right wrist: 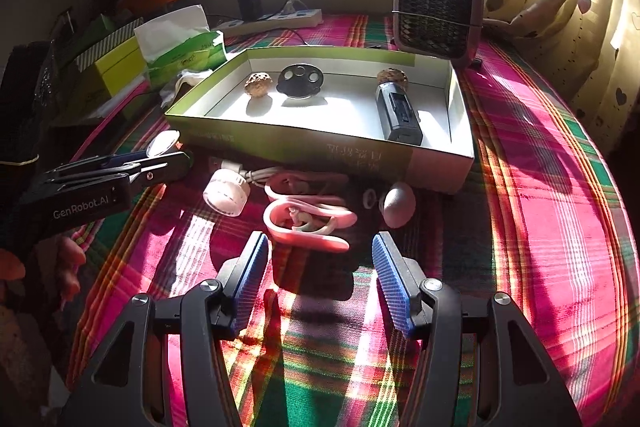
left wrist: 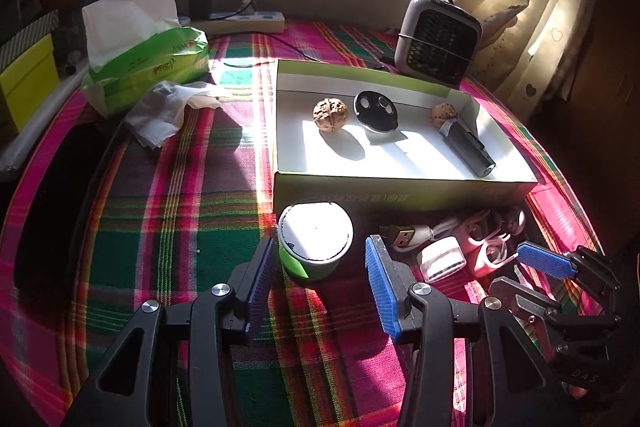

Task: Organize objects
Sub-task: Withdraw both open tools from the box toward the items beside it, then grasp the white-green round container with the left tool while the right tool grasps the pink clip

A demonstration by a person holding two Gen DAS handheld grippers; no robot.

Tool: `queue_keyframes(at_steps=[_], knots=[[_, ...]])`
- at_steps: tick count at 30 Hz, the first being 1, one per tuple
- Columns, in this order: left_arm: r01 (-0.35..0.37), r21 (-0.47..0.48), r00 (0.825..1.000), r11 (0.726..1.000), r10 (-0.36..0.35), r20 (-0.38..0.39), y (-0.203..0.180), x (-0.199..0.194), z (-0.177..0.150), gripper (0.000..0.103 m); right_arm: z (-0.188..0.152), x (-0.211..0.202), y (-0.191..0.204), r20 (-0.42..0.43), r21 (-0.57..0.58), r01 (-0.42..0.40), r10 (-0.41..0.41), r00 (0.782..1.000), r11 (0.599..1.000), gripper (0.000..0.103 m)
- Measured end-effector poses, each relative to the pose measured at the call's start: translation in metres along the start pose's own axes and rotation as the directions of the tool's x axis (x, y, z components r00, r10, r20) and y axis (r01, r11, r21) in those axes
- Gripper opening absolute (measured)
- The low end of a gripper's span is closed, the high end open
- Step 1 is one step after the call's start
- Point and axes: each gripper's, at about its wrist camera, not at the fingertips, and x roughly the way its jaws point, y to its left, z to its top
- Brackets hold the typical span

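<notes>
The left tongs [left wrist: 320, 259] stood wide and held nothing; the small green cup with a white lid [left wrist: 314, 241] sat just ahead of them, near their left finger but between the two tips, and no pad pressed on it. The right tongs [right wrist: 320, 259] were also apart, about half wide, and empty, with the pink earhook headset [right wrist: 308, 223] lying on the cloth just in front of their tips. A little further ahead and to the left of the right tongs lay a white round plug [right wrist: 226, 193] with its cable, and to the right of the headset a small pale egg-shaped thing [right wrist: 398, 205]. Beyond all these, further from both tongs, stood the shallow green box [left wrist: 400, 187] with a white inside. In it were two walnuts [left wrist: 330, 115], one at each side, a black round disc [left wrist: 376, 111] between them, and a dark oblong device [left wrist: 466, 147] beside the right walnut. Far behind the box, at the window side, stood a small fan heater [left wrist: 438, 37], and to the far left of the left tongs a pack of tissues [left wrist: 148, 51] lay on the checked cloth [left wrist: 180, 187].
</notes>
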Motion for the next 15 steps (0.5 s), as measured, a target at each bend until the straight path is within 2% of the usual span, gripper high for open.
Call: queue_keyframes(at_steps=[15], knots=[[-0.001, -0.005, 1.000, 1.000, 0.001, -0.008, 0.005, 0.002, 0.001, 0.044, -0.007, -0.001, 0.026, -0.046, -0.083, -0.168, 0.164, 0.985, 0.982, 0.055]])
